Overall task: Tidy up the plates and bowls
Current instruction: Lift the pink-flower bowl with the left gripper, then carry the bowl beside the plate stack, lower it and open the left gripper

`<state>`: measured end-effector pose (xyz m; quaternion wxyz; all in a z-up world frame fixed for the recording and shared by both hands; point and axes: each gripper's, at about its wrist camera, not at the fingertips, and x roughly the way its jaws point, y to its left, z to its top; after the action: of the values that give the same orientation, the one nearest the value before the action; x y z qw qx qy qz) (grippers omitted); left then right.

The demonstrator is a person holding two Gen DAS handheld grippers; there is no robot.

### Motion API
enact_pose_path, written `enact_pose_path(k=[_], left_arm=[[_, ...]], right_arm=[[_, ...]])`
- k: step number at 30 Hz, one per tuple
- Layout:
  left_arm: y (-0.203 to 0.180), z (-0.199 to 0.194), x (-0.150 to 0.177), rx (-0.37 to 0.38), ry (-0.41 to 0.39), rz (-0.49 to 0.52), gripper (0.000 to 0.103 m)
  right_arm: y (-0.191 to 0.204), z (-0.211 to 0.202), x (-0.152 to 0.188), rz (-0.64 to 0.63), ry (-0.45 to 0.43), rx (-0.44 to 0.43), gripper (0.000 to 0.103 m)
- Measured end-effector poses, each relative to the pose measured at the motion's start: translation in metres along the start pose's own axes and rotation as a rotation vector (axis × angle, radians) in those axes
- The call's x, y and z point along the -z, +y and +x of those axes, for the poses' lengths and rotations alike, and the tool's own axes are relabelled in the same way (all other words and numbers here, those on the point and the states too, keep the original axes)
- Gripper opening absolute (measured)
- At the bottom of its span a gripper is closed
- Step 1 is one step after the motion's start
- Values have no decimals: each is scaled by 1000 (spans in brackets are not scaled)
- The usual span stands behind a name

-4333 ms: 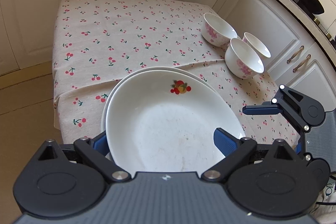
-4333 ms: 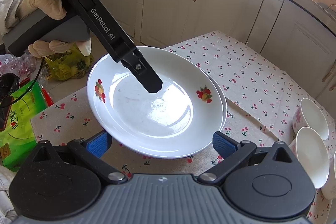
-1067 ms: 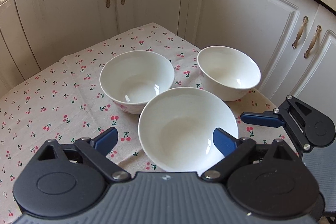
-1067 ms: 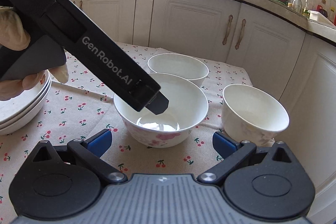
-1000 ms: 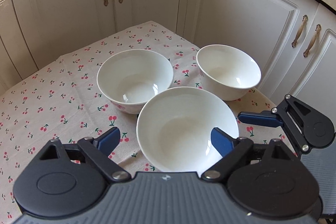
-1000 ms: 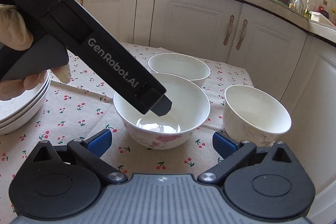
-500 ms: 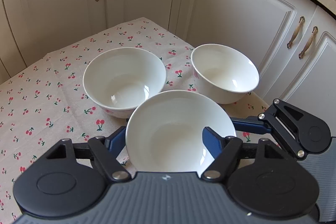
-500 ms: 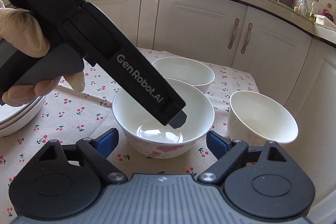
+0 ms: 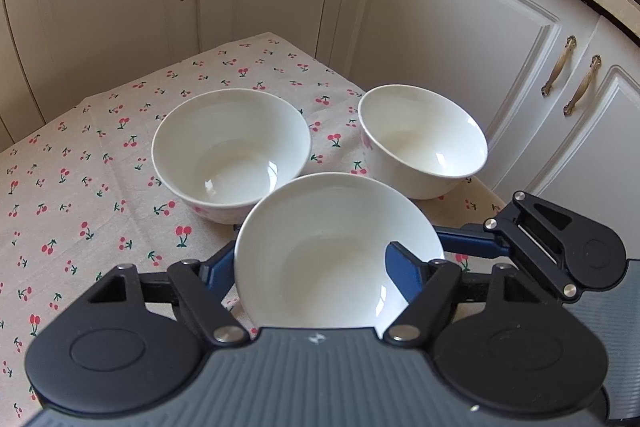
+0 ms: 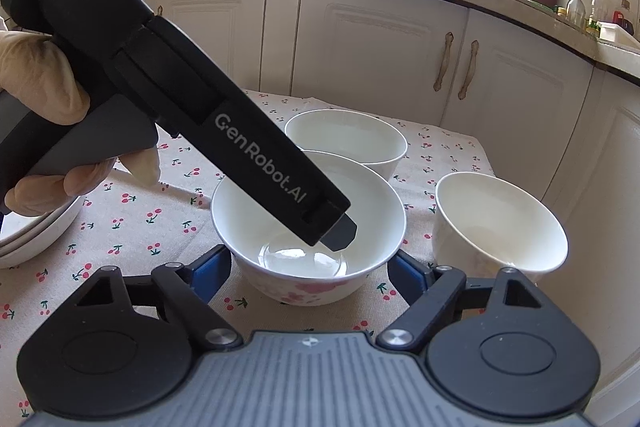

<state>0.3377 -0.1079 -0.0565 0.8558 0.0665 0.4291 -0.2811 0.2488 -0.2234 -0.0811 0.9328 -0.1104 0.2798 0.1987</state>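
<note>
Three white bowls stand on the cherry-print tablecloth (image 9: 80,187). The near bowl (image 9: 340,247) sits between the jaws of my left gripper (image 9: 310,267), which is shut on it. The left pad is outside the wall and the right finger (image 10: 340,233) reaches inside. My right gripper (image 10: 310,267) straddles the same bowl (image 10: 280,203) from the other side. Its jaws are closing, and its blue pads (image 10: 212,267) sit just beside the wall. The other bowls (image 9: 232,147) (image 9: 424,143) stand behind, apart from it.
A stack of white plates (image 10: 24,239) lies at the left of the right wrist view, under a gloved hand (image 10: 40,79). White cabinet doors (image 9: 440,47) close in behind the table's far corner. One bowl (image 10: 500,223) stands near the table's right edge.
The left jaws have closed in from wide apart onto the near bowl. The right jaws have narrowed toward the bowl's sides. The left gripper has come slightly closer over the bowl.
</note>
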Motion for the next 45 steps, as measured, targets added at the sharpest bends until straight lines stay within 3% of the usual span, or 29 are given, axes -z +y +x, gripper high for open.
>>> enact_pose_path(k=[8,21,45], left_arm=[[-8,-10,4,3,-5,6,76],[-36,-49,25,14,-42,11,76],[-76,-86,97,66,-26,-30,77]], right_arm=[[3,-11,0,0,10,-5,88],[17,-64,3,-3,-15,-17,88],[51,-130,46,-25,31,-69,89]])
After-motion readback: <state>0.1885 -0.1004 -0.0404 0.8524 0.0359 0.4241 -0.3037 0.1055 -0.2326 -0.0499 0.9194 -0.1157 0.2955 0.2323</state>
